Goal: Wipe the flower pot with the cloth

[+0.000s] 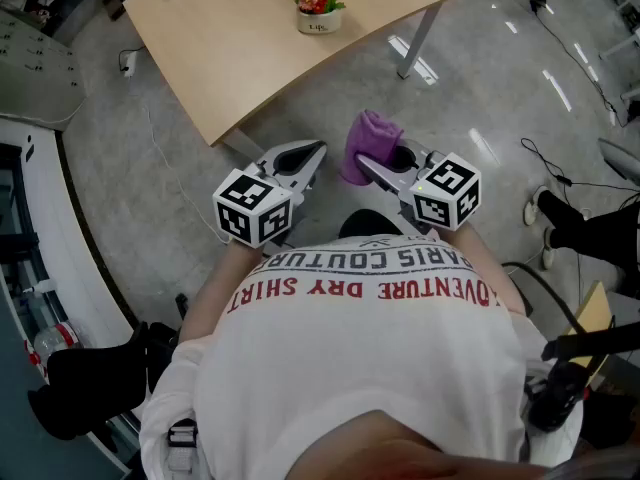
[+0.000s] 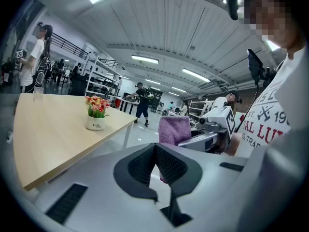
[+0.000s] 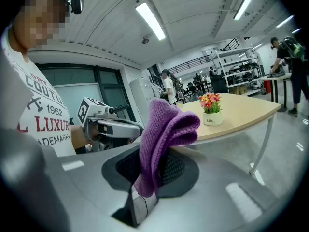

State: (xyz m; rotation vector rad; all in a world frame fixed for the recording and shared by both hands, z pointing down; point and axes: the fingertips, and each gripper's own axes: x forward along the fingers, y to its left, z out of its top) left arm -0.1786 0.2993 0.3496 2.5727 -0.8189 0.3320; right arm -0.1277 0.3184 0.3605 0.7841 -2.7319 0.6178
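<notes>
1. Head view puts the flower pot [image 1: 318, 20] upright on the table [image 1: 220, 58], well ahead of both grippers, with bare floor and the table's near edge in between.
2. Measured from the pot, the cloth [image 1: 368, 146] sits well short of it and slightly right. The right gripper [image 1: 385, 160] is clamped on the cloth's lower fold, and the free end stands up out of the jaws.
3. The left gripper [image 1: 316, 150] is also well short of the pot and slightly left, its jaws pressed together on nothing.
4. The pot lies between the two grippers' lines. Neither looks clearly nearer, but only the right one carries the cloth, so the reach is probably its to make: forward and over the table edge.
5. The pot is small, round and white with smooth-looking sides and small print, and red and orange flowers fill its top.
6. The cloth is purple, soft, nubbly and doubled over.
7. The tabletop is pale wood-tone with a rounded corner.
</notes>
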